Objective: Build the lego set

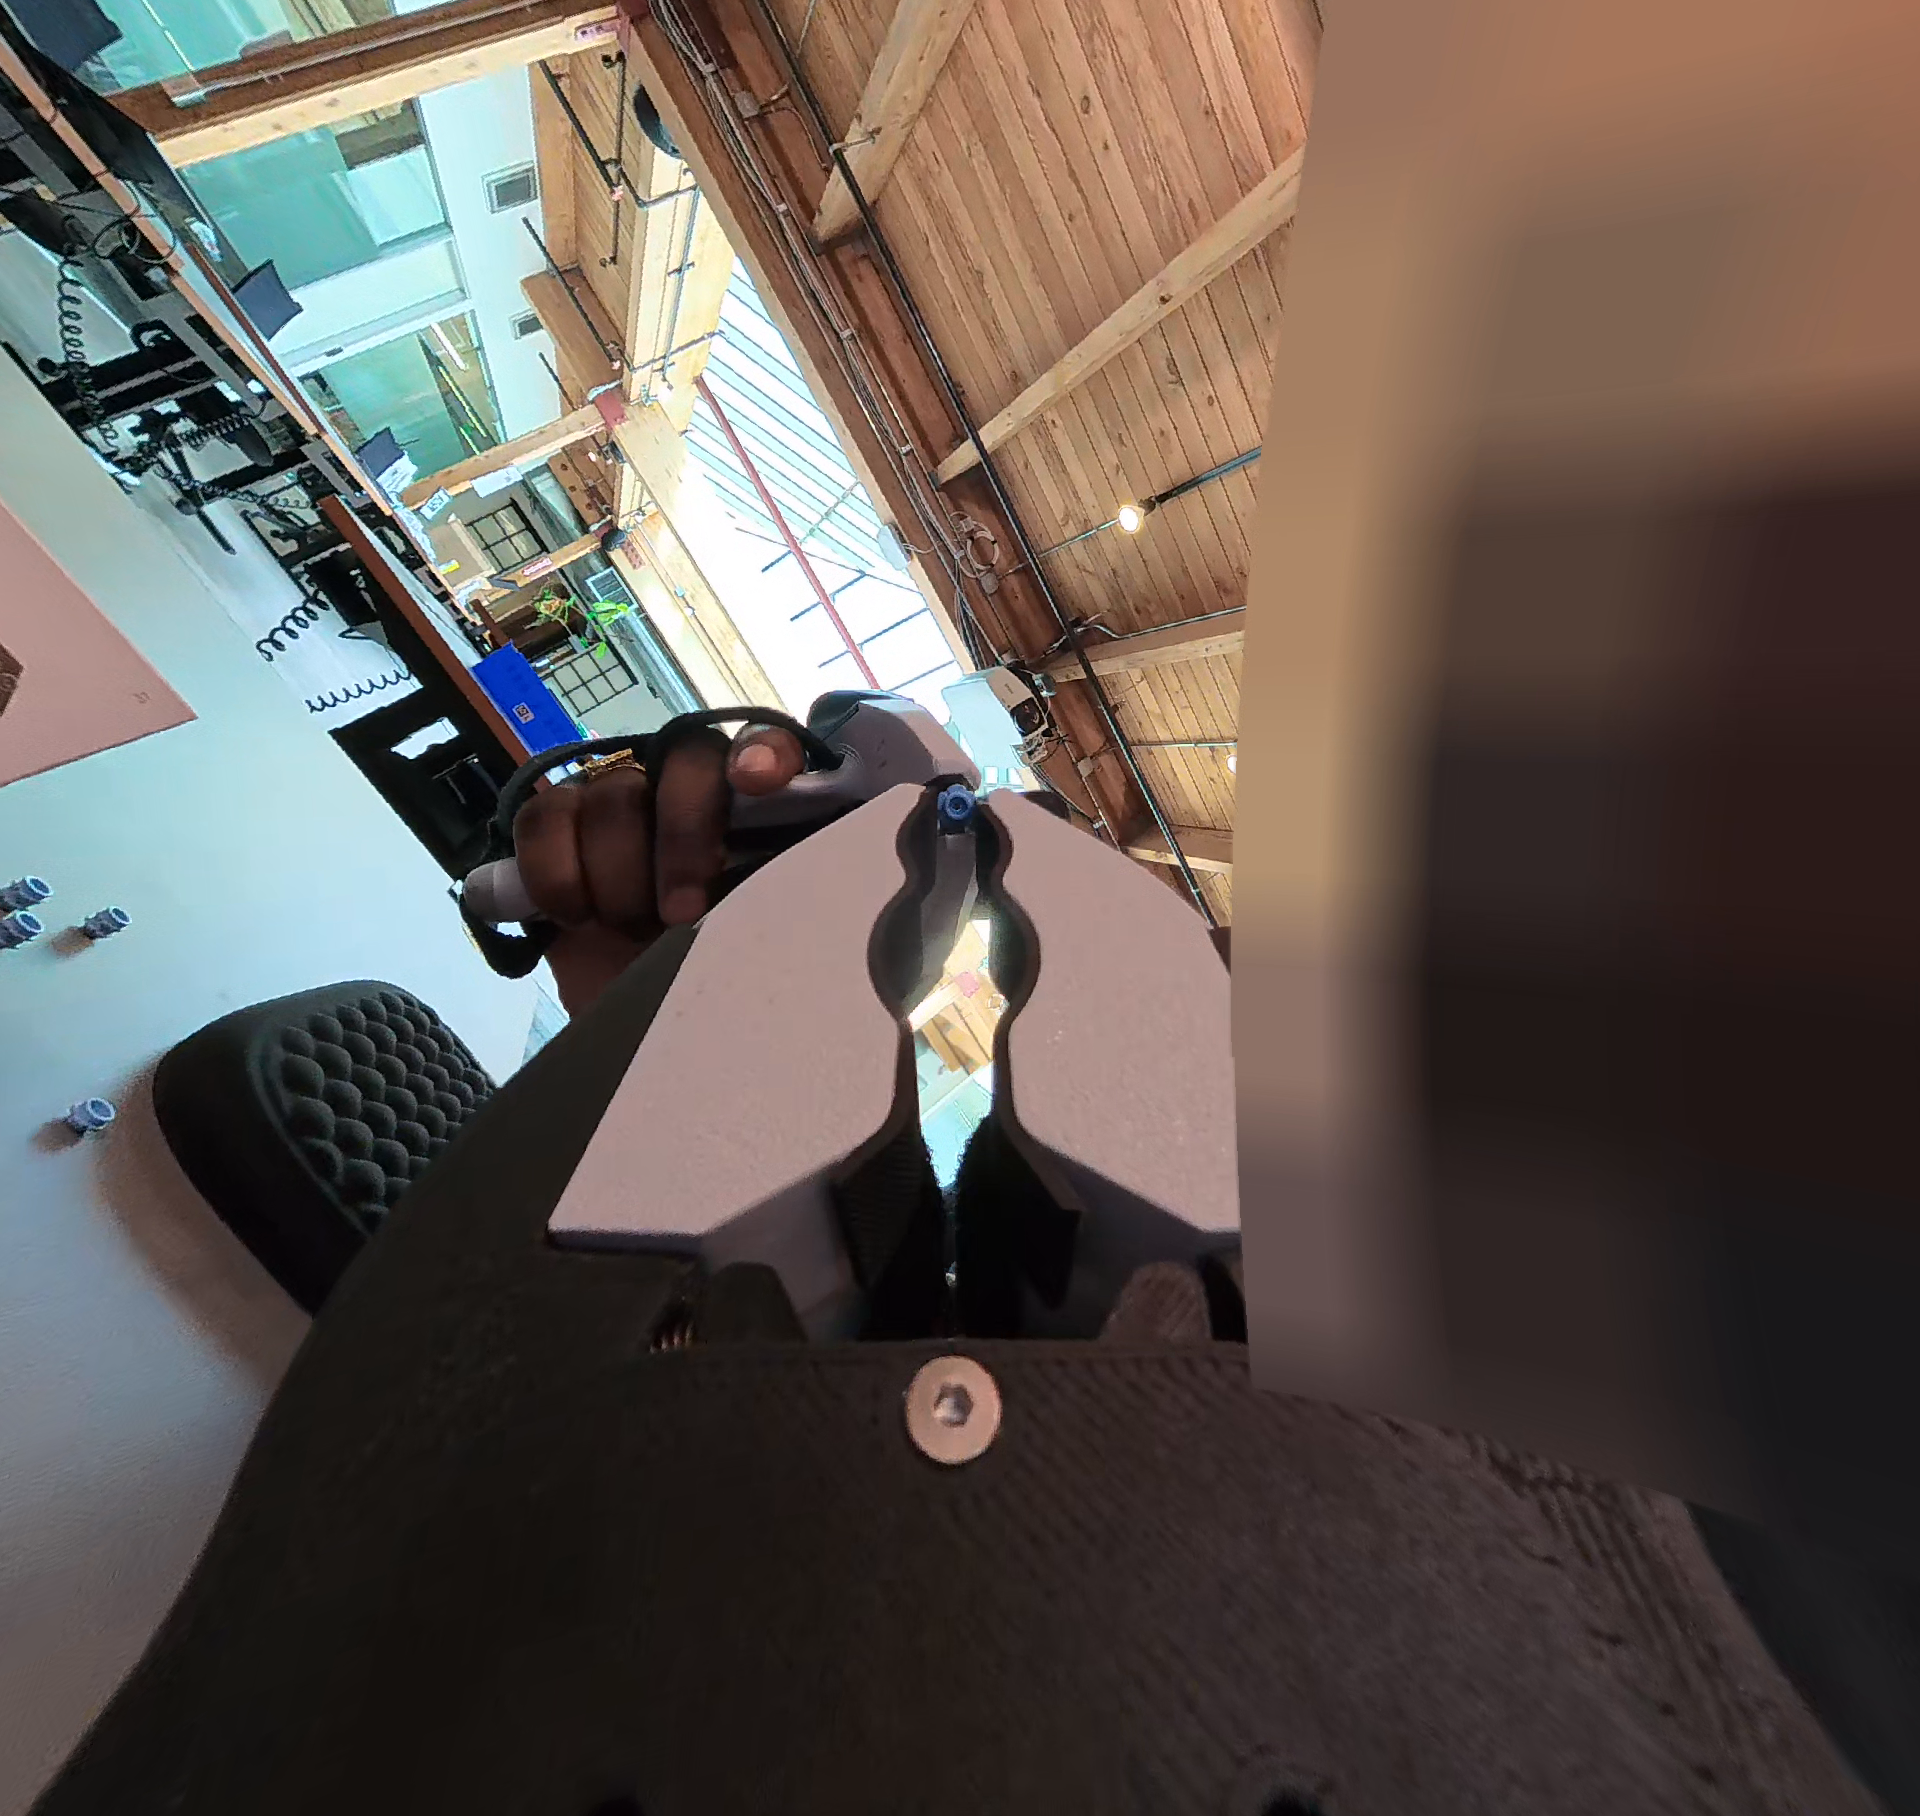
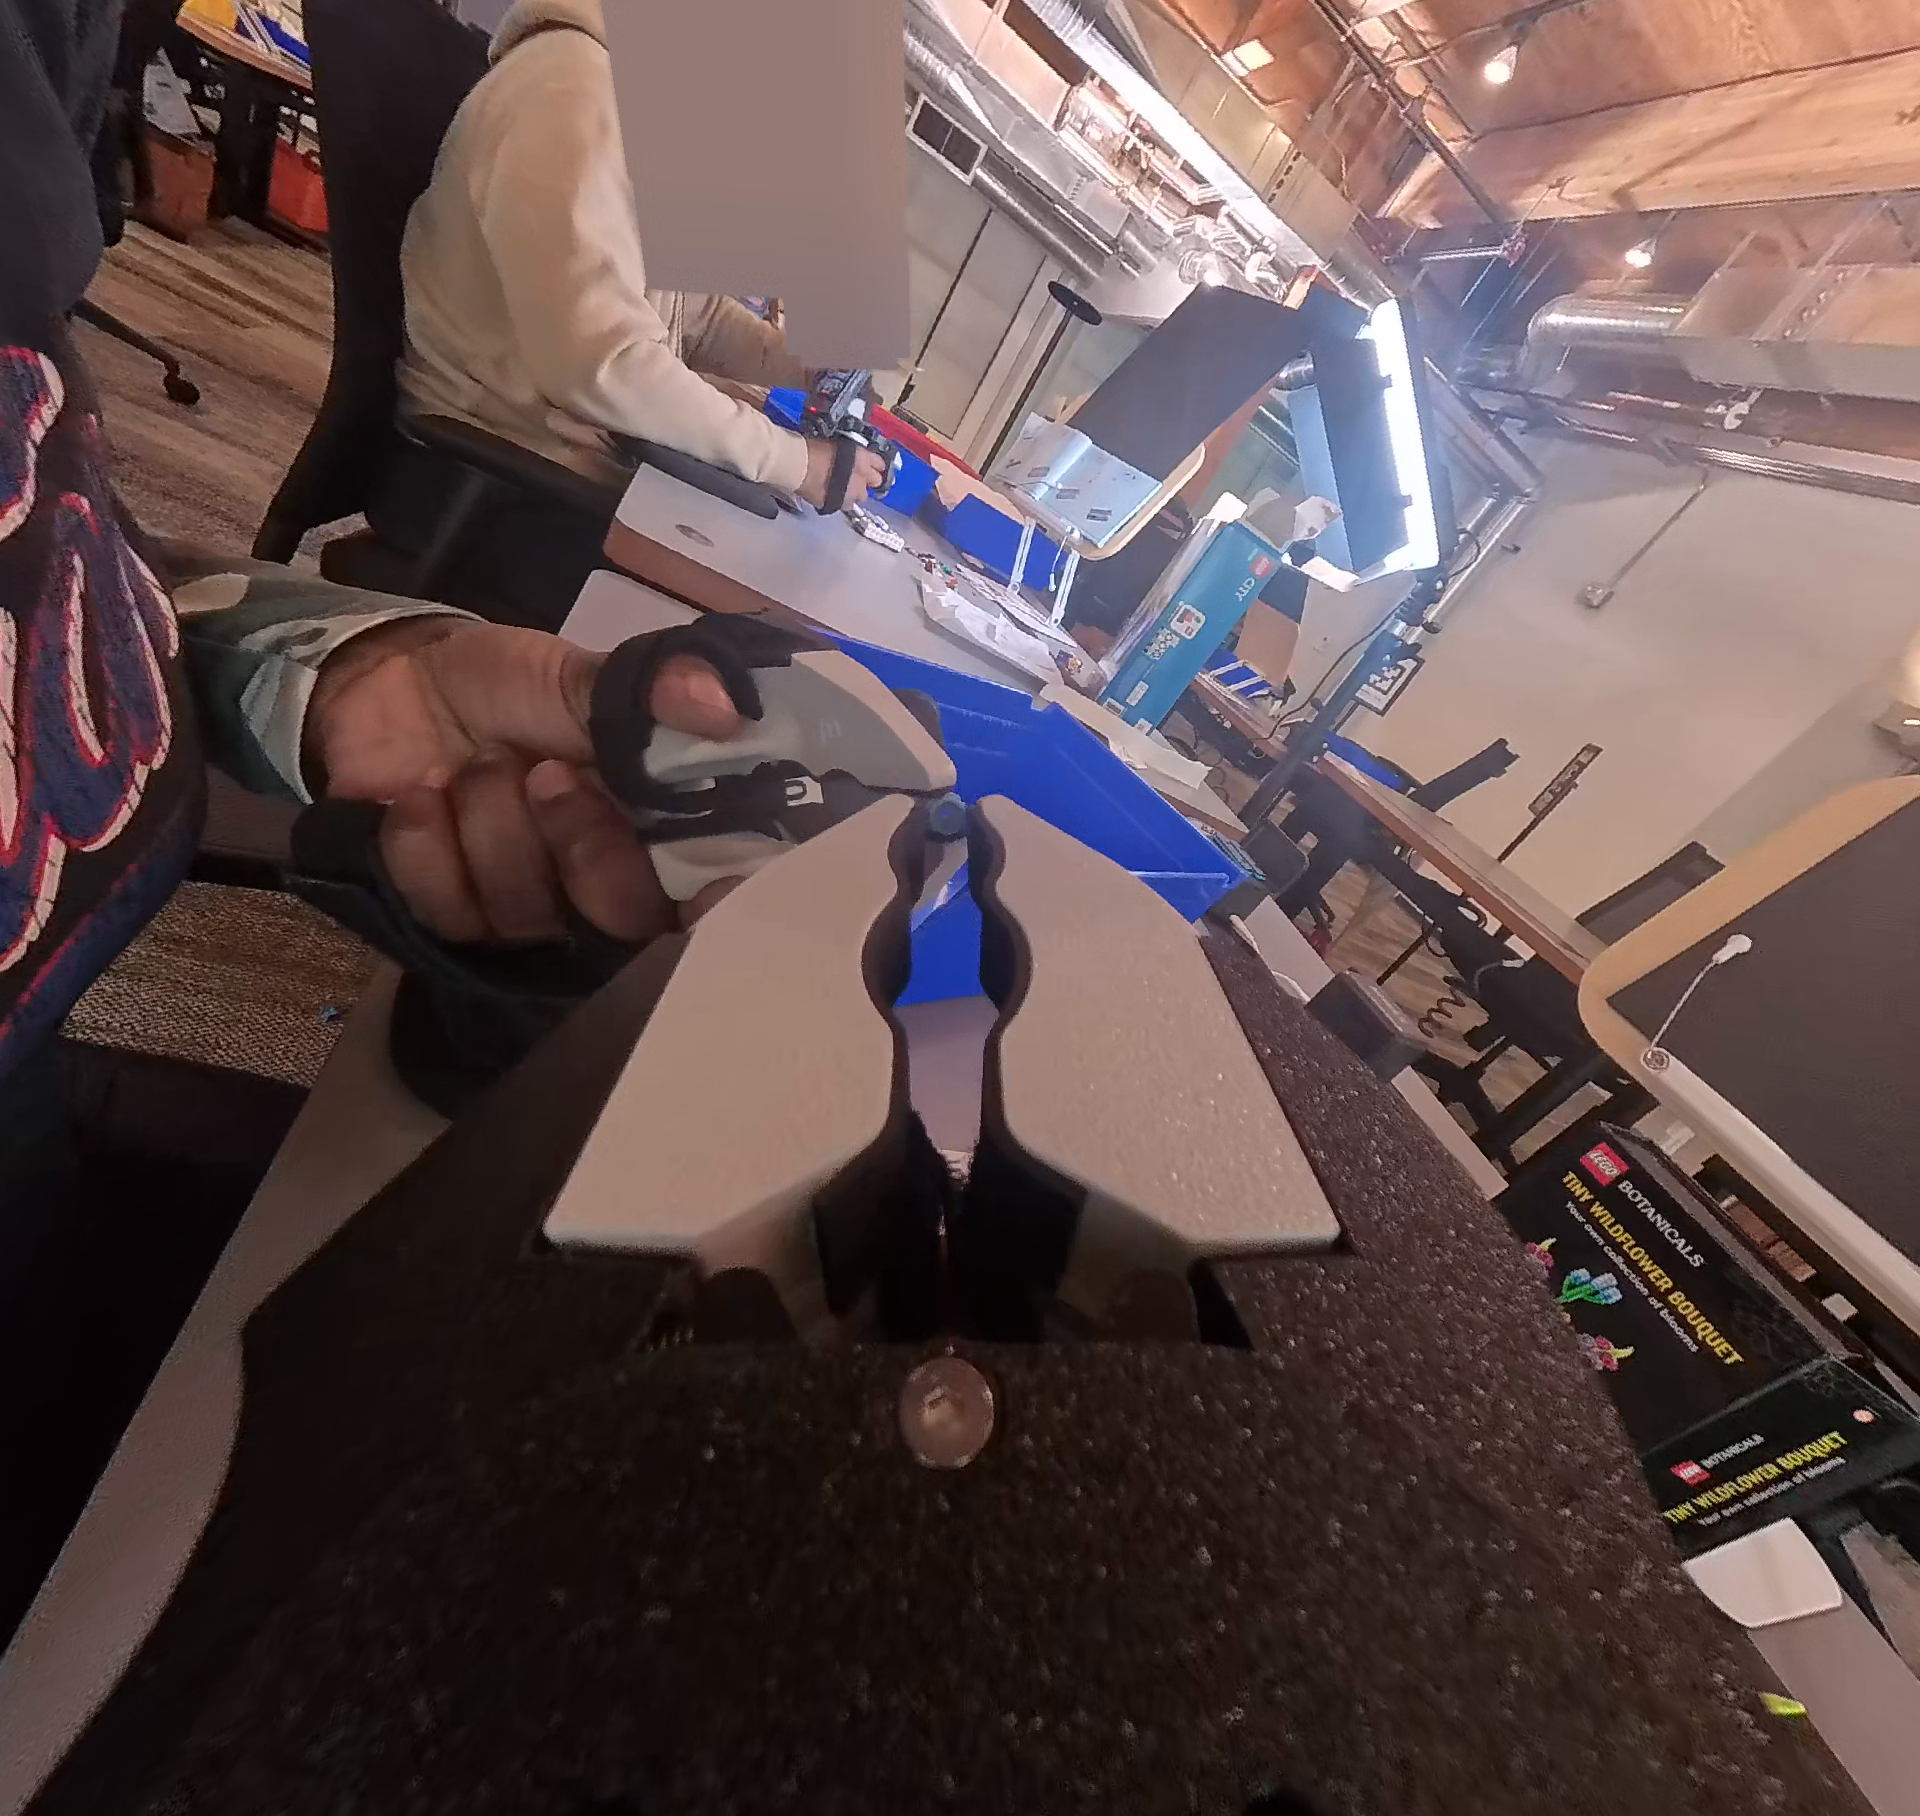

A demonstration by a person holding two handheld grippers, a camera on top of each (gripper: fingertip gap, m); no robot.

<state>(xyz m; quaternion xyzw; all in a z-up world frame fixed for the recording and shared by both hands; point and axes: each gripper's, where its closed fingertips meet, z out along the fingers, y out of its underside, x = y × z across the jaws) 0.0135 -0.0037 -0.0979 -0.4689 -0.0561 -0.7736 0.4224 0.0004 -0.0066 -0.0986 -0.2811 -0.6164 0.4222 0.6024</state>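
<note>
Small lavender round studs (image 1: 62, 919) lie on the white table (image 1: 156, 1351), seen only in the left wrist view. The left gripper (image 1: 953, 816) pinches a small blue round piece (image 1: 953, 808), mostly hidden between its tips. The right gripper (image 2: 943, 819) likewise pinches a blue round piece (image 2: 943, 816), half hidden. Only the right view shows the black boxed set (image 2: 1652, 1319), cut off.

Both wrist cameras close behind own tongs, tilted up toward ceiling, facing each other.

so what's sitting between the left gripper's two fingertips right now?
A small blue lego piece, pinched at the very tips of the left gripper; below it the gap between the fingers is bare. The left wrist view shows this.
</note>
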